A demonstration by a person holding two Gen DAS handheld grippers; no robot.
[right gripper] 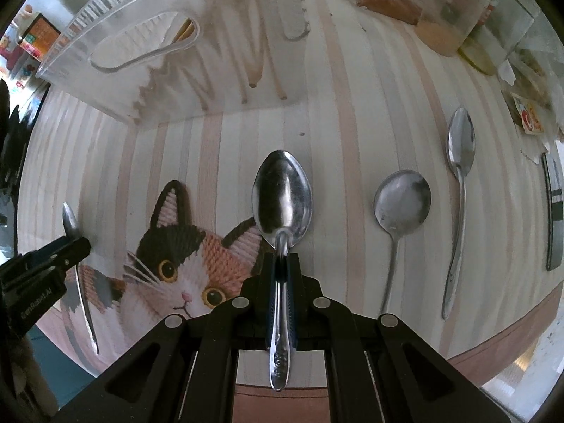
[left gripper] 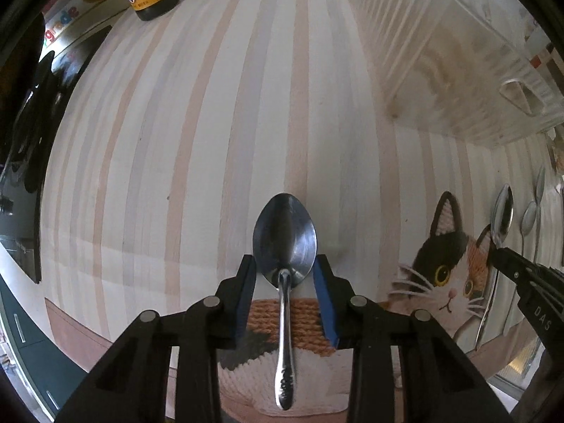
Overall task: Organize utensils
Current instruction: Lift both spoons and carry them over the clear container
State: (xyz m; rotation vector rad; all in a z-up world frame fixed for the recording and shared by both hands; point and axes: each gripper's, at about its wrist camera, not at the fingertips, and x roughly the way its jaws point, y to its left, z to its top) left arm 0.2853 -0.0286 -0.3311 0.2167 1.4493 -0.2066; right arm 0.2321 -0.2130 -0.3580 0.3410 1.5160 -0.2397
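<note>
Both jaws straddle spoons: right gripper (right gripper: 282,264) clamps one spoon (right gripper: 282,197), left gripper (left gripper: 286,275) stands narrow, pads apart from another spoon (left gripper: 284,239).
Each spoon's long axis runs up the frame, bowl ahead. Clear organizer tray (right gripper: 169,53) lies at upper left, nearer the right gripper; two loose spoons (right gripper: 402,201) lie at right.

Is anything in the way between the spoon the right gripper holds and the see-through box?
Nothing visible is. Only bare striped mat lies between the spoon, clamped in the right gripper, and the clear box.
</note>
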